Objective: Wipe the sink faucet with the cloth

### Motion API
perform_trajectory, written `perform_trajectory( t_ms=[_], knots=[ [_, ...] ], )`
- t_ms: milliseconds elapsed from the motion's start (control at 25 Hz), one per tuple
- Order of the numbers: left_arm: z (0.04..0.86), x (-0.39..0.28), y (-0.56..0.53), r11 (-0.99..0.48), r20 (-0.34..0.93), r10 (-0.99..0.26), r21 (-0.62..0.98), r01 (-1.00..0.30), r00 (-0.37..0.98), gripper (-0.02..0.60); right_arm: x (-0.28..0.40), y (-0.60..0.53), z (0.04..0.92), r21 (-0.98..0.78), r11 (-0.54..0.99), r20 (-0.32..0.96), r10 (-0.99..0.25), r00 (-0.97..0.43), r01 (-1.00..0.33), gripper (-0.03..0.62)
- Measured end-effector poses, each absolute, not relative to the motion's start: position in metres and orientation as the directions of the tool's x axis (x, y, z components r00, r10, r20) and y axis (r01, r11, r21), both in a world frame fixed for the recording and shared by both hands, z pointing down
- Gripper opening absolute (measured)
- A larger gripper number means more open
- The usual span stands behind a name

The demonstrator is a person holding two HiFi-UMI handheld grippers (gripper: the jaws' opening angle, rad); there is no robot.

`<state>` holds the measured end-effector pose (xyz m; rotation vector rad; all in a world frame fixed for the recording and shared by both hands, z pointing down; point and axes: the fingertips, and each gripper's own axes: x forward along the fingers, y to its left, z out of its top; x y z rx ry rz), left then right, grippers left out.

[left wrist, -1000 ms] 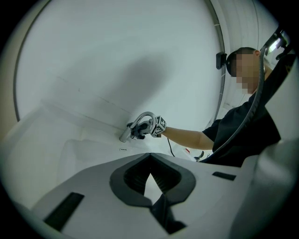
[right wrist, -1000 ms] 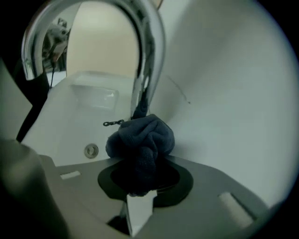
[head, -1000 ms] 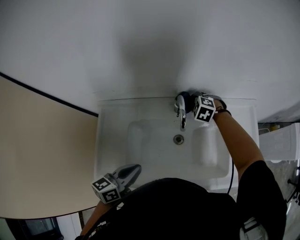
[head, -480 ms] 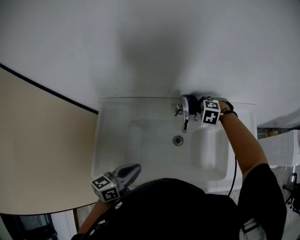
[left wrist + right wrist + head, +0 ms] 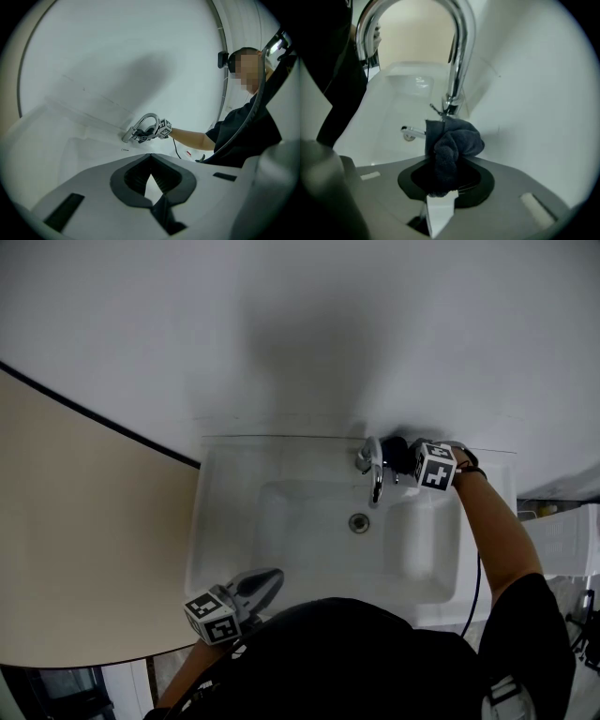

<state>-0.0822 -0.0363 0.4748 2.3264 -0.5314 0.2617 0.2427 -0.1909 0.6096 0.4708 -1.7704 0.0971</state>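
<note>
The chrome arched faucet (image 5: 375,471) stands at the back rim of the white sink (image 5: 225,521). My right gripper (image 5: 403,461) points steeply down just to the right of the faucet's base, shut on a bunched dark grey cloth (image 5: 395,454). In the right gripper view the cloth (image 5: 452,143) bulges out of the jaws against the foot of the faucet (image 5: 459,56). Those jaws have just opened a little, and the cloth is still between them. My left gripper (image 5: 270,579) rests shut and empty over the sink's near left rim; its own view shows the faucet (image 5: 145,123) far off.
The drain (image 5: 359,522) lies in the basin in front of the spout, and a small chrome lever (image 5: 412,132) sticks out near the faucet base. A white wall rises right behind the sink. A beige panel (image 5: 84,549) is on the left and a white basket (image 5: 574,540) on the right.
My right gripper has carried the cloth from behind the faucet round to its right side. The left gripper has stayed where it was.
</note>
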Motion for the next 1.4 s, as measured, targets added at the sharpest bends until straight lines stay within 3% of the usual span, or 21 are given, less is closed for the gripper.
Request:
perform_trajectory(
  t_ms=[240,360,480,600,760,880,1040,1400],
  knots=[
    [0.479,-0.079,-0.032,-0.657,0.34,-0.288,0.61,-0.443,0.895,0.0,0.235,-0.203,0.597,0.06,0.853,0.893,-0.277,-0.354,-0.518,0.084],
    [0.481,-0.081,-0.033,-0.649,0.342,-0.29,0.617,-0.446,0.894,0.0,0.225,-0.211,0.58,-0.128,0.774,0.791,-0.298,-0.534,-0.621,0.094],
    [0.482,-0.08,-0.033,-0.649,0.342,-0.283,0.62,-0.441,0.896,0.0,0.213,-0.219,0.569,-0.32,0.681,0.682,-0.317,-0.66,-0.658,0.159],
    [0.482,-0.079,-0.031,-0.65,0.342,-0.28,0.62,-0.439,0.897,0.0,0.21,-0.23,0.575,-0.377,0.604,0.654,-0.363,-0.664,-0.702,0.212],
    [0.481,-0.08,-0.032,-0.648,0.344,-0.283,0.62,-0.443,0.895,0.0,0.206,-0.246,0.587,-0.367,0.53,0.666,-0.424,-0.614,-0.764,0.212],
    [0.482,-0.081,-0.031,-0.645,0.344,-0.284,0.622,-0.444,0.895,0.0,0.205,-0.25,0.595,-0.32,0.526,0.693,-0.438,-0.573,-0.788,0.115],
    [0.482,-0.081,-0.032,-0.645,0.341,-0.29,0.621,-0.445,0.894,0.0,0.205,-0.235,0.59,-0.284,0.592,0.723,-0.384,-0.574,-0.754,0.084],
    [0.481,-0.078,-0.032,-0.647,0.348,-0.286,0.617,-0.448,0.893,0.0,0.192,-0.192,0.57,-0.28,0.712,0.775,-0.228,-0.589,-0.644,0.08]
  ],
)
